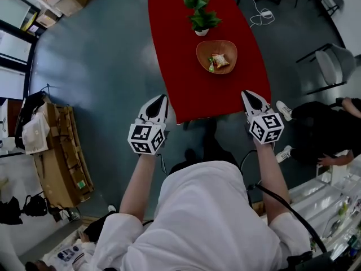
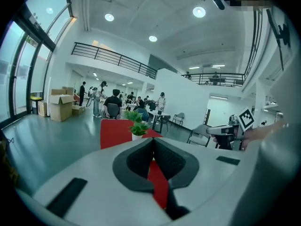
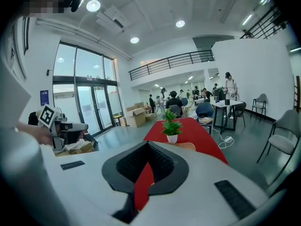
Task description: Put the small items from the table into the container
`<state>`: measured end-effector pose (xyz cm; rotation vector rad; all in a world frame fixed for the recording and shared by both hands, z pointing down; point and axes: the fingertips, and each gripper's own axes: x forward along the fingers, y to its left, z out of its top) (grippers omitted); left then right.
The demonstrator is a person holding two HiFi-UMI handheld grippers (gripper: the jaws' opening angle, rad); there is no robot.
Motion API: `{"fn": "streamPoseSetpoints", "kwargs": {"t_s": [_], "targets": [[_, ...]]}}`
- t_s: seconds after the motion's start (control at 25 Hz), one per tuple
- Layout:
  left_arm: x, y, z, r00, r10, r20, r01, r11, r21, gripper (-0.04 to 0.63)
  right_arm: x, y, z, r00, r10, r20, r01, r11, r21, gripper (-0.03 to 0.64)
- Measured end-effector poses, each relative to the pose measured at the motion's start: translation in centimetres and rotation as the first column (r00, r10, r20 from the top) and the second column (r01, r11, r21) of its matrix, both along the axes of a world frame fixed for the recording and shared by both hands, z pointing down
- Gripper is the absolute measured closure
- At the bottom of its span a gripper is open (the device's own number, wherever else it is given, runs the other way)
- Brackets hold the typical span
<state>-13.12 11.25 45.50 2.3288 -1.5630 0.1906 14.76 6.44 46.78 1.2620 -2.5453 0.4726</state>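
Now the left gripper (image 1: pixel 162 99) and right gripper (image 1: pixel 247 95), both with jaws together and empty, hover mid-frame at the lower corners of the red table (image 1: pixel 172 55), while the small items (image 1: pixel 219 61) lie in the wooden bowl (image 1: pixel 203 53) just below the potted plant (image 1: pixel 201 17).

Before me, on the red rectangular table (image 1: pixel 175 66), the round wooden bowl (image 1: pixel 204 54) holds small wrapped items (image 1: pixel 219 61); the green potted plant (image 1: pixel 200 17) stands just behind.

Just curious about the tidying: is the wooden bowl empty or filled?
Not empty: the head view shows small wrapped items lying inside the bowl.
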Motion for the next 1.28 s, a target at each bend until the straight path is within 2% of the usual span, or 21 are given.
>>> {"fn": "streamPoseSetpoints", "kwargs": {"t_s": [0.2,0.48,0.72,0.92,1.16,1.28], "targets": [[-0.9,3.5,-2.1,1.0,0.022,0.003,-0.022,0.999,0.028,0.588,-0.3,5.1,-2.5,0.999,0.047,0.013,-0.048,0.998,0.034,0.604],[0.5,6.3,-5.3,0.998,0.065,0.005,-0.065,0.994,0.082,0.588,-0.1,9.6,-5.0,0.997,0.072,0.039,-0.074,0.995,0.067,0.604],[1.8,7.5,-7.1,0.999,0.043,-0.012,-0.042,0.994,0.099,0.588,1.0,11.4,-8.5,0.994,0.078,0.075,-0.085,0.991,0.1,0.604],[3.8,8.2,-9.3,0.999,0.007,-0.035,-0.002,0.99,0.143,0.587,3.3,12.1,-11.4,0.993,0.074,0.097,-0.087,0.986,0.142,0.604],[6.2,8.8,-11.0,0.998,-0.009,-0.055,0.018,0.986,0.167,0.586,5.3,12.4,-11.6,0.994,0.079,0.074,-0.09,0.984,0.153,0.604],[7.0,8.9,-11.7,0.999,-0.004,-0.042,0.011,0.983,0.182,0.588,5.7,12.4,-11.8,0.994,0.082,0.073,-0.093,0.982,0.165,0.604]]}}
